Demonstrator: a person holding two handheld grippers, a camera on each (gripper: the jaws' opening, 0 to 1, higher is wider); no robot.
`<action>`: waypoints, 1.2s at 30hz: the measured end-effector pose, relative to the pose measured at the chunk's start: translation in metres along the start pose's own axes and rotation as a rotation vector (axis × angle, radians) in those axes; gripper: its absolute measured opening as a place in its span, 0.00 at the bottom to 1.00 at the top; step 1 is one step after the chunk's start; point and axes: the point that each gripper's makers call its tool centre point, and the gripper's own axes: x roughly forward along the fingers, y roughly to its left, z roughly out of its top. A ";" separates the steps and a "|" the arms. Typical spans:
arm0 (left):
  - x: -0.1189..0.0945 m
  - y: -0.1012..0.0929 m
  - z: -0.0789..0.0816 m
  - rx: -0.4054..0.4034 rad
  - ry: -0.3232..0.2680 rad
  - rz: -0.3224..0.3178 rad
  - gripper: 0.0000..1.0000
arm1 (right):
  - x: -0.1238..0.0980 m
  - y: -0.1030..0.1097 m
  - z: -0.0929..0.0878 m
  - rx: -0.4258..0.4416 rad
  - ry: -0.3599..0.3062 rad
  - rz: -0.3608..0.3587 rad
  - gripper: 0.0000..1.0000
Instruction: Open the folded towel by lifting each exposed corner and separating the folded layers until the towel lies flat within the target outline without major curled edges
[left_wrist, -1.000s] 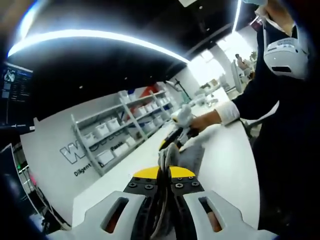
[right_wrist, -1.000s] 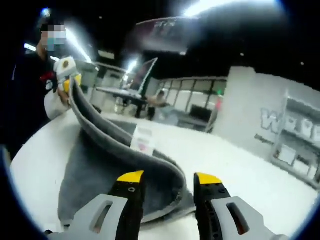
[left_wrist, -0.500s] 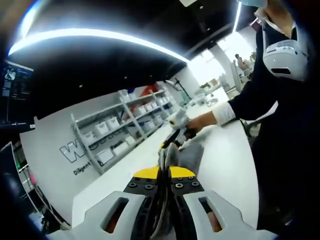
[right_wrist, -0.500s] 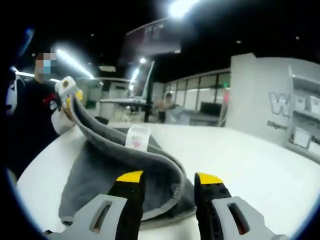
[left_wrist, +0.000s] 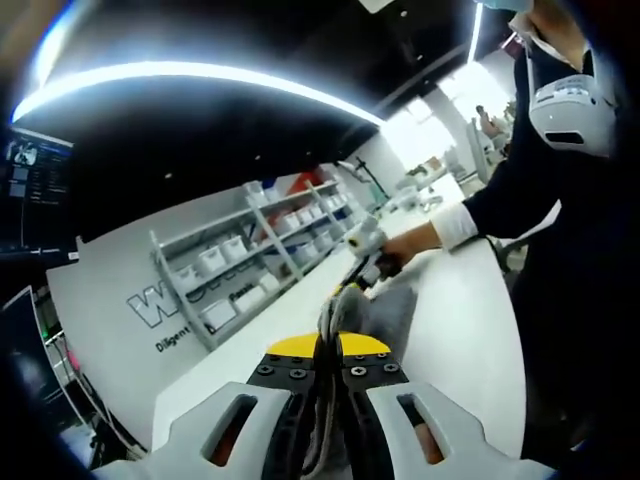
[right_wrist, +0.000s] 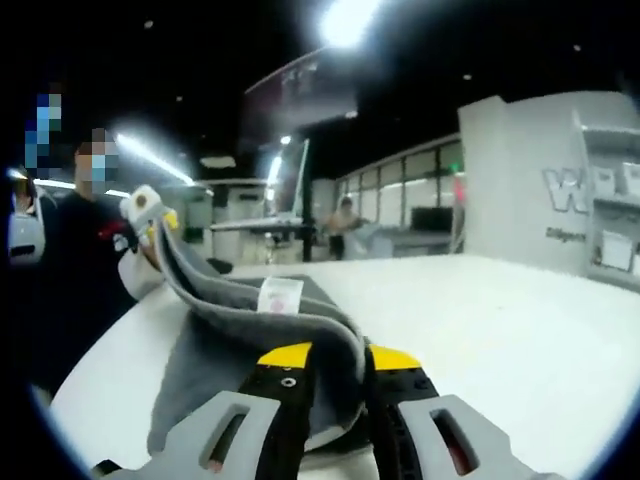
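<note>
The grey towel (right_wrist: 230, 340) hangs stretched above the white table (right_wrist: 500, 320) between both grippers, with a white label (right_wrist: 278, 296) on its upper edge. My right gripper (right_wrist: 340, 358) has its yellow-tipped jaws drawn in on the near fold of the towel, which fills the gap between them. My left gripper (right_wrist: 150, 215) holds the far corner up at the left. In the left gripper view my left gripper (left_wrist: 328, 345) is shut on a towel (left_wrist: 385, 305) edge, and the right gripper (left_wrist: 365, 250), in a person's hand, is at the cloth's far end.
The person (left_wrist: 570, 250) in dark clothes stands at the table's (left_wrist: 450, 330) right side. Shelves (left_wrist: 250, 250) with white bins line the wall behind. Another person (right_wrist: 345, 215) is far back near desks. Bare tabletop stretches right of the towel.
My right gripper's jaws have closed from wide apart onto the towel's near fold. The left gripper stays shut on its corner, and the towel is stretched a little flatter.
</note>
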 end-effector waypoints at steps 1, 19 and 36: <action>-0.001 0.002 0.000 -0.002 0.002 0.007 0.04 | -0.001 0.000 0.000 0.005 -0.004 0.000 0.10; -0.009 0.036 -0.002 -0.027 -0.005 0.168 0.04 | -0.031 0.016 0.026 -0.009 -0.081 0.010 0.02; -0.011 0.075 0.005 -0.129 -0.078 0.353 0.03 | -0.051 0.032 0.080 -0.118 -0.156 -0.034 0.01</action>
